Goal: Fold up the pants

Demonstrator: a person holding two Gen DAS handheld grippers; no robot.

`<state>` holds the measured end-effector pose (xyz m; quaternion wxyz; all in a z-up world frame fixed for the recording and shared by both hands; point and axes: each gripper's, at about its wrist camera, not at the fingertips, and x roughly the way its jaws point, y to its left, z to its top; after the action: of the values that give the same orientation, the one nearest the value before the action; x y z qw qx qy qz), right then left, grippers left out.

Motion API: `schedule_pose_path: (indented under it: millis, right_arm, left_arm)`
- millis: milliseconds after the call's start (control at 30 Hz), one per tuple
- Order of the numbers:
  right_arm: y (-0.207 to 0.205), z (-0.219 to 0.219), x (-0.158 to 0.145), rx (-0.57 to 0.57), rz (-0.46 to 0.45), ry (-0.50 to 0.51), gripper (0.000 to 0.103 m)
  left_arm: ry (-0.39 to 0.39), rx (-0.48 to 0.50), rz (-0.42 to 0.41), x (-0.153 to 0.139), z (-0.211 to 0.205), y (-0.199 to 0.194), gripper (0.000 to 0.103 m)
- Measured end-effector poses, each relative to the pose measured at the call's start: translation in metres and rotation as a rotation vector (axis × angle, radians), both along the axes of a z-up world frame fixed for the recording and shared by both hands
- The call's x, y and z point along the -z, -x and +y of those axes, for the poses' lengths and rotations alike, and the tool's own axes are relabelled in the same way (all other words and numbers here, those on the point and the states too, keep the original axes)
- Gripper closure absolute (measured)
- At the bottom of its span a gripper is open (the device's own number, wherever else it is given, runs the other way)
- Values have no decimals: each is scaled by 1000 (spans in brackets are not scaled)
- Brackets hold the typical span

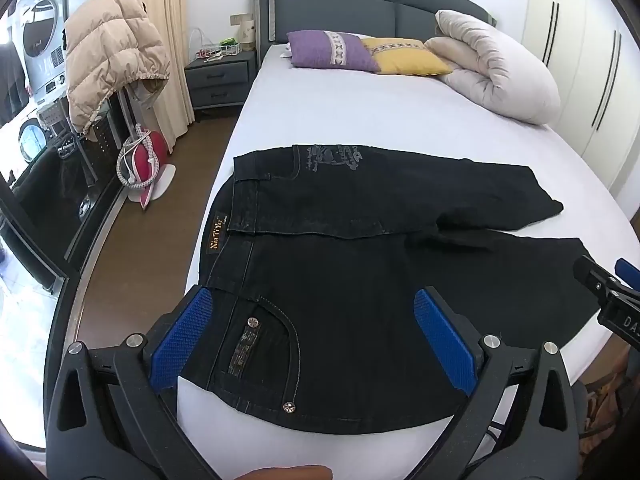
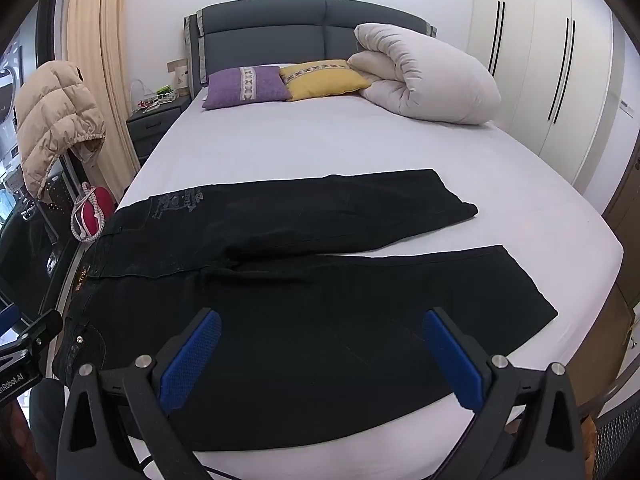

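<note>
Black jeans (image 1: 360,264) lie spread flat on the white bed (image 1: 360,120), waistband at the left, both legs stretching right. My left gripper (image 1: 314,304) hovers open above the near hip pocket, its blue pads wide apart with only cloth below them. In the right wrist view the same jeans (image 2: 300,300) fill the foreground. My right gripper (image 2: 322,328) is open over the near leg around the thigh, not gripping anything. The near leg's hem lies near the bed's right edge and the far leg's hem further back.
A purple pillow (image 1: 332,50), a yellow pillow (image 1: 404,56) and a rolled white duvet (image 1: 492,68) lie at the head of the bed. A nightstand (image 1: 220,80), a beige puffer jacket (image 1: 112,56) and a red iron (image 1: 140,160) stand left of the bed. Wardrobe doors (image 2: 552,72) at right.
</note>
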<state>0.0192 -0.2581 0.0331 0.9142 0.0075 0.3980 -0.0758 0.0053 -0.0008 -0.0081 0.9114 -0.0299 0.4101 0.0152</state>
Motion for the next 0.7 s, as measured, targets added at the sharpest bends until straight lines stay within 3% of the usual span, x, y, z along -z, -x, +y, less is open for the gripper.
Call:
schedule_pose_path:
  millis: [700]
  right_arm:
    - [0, 4, 2, -5, 0, 0, 0]
  left_arm:
    - [-4, -2, 8, 1, 0, 0, 0]
